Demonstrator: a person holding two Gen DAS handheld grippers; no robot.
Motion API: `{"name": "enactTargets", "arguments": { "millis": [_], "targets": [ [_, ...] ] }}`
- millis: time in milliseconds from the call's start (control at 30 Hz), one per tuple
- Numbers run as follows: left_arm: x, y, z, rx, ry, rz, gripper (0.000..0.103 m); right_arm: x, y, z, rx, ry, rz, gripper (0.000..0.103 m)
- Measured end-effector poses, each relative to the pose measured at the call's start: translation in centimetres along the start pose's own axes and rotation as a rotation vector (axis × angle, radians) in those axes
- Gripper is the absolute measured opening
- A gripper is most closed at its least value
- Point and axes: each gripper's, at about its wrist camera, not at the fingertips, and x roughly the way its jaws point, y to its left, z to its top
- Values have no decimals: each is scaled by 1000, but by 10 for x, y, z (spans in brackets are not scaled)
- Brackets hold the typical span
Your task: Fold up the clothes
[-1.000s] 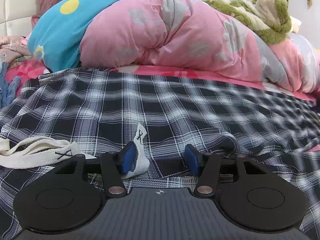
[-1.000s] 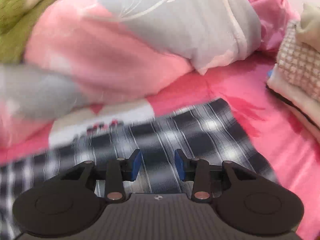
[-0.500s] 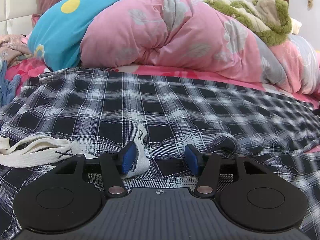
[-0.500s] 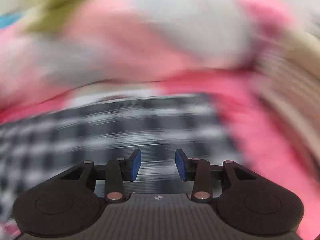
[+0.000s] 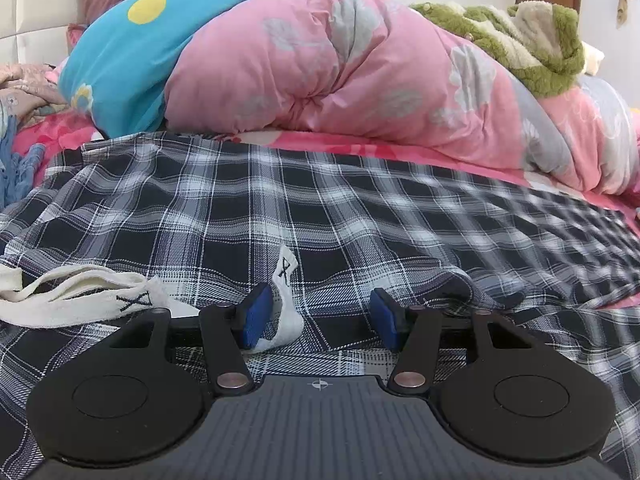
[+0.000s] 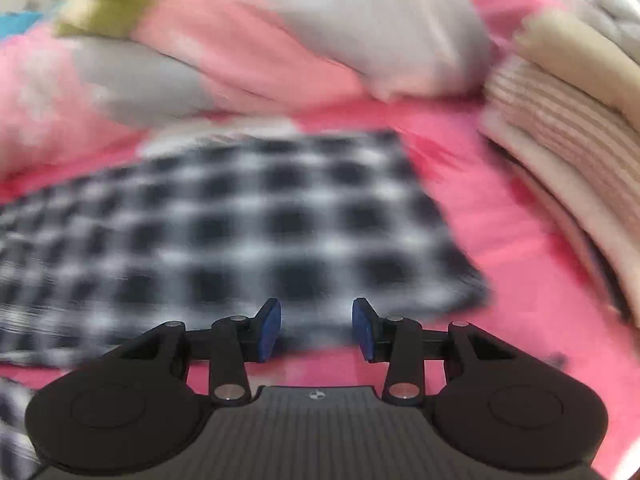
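Now the soft checked cloth (image 5: 320,216) lies wrinkled and flat on the pink bed (image 6: 520,240). Both the left gripper (image 5: 318,318) and right gripper (image 6: 316,328) are wide open above it. White drawstrings (image 5: 80,296) curl nearby; a puffy quilt (image 5: 320,72) sits behind.

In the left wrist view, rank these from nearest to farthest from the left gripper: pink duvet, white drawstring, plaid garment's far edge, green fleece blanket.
From the left gripper:
1. White drawstring, right beside the left finger.
2. Plaid garment's far edge, straight ahead.
3. Pink duvet, heaped behind that edge.
4. Green fleece blanket, on top of the duvet, far right.
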Motion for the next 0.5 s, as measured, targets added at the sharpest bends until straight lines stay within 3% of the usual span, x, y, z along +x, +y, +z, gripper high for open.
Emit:
{"name": "enactTargets", "arguments": {
  "millis": [367,500],
  "targets": [
    [0,-1,0,2,3,4,55,11,-45,-17,117,7,-83,43],
    [0,-1,-1,5,1,5,55,7,-59,-1,252,-58,5,43]
  ]
}}
